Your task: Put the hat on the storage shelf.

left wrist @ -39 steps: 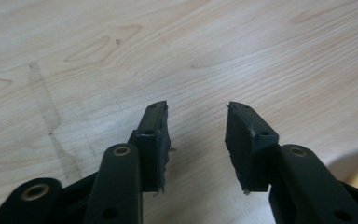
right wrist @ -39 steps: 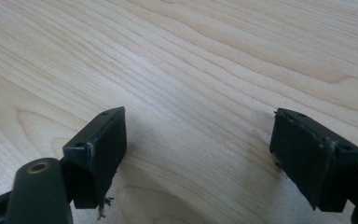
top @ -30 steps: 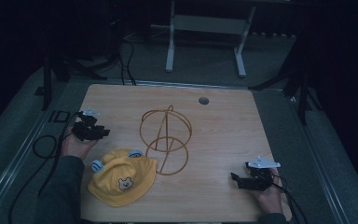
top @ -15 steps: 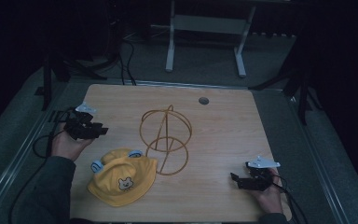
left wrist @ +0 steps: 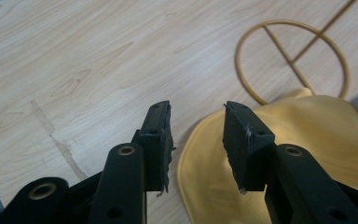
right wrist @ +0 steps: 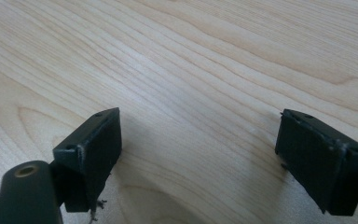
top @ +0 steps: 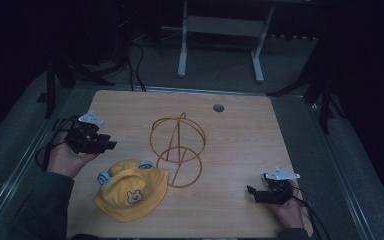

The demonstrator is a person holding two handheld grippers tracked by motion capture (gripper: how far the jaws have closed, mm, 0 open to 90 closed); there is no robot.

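Just beside yellow hat [top: 130, 192] | left hand-held gripper [top: 111, 145] above table [top: 240, 130] | jaws apart, just opening, empty

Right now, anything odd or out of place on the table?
Mostly tidy. A faint streak stains the table near the left hand-held gripper. The yellow hat lies slumped against the base ring of the wire stand, not on it.
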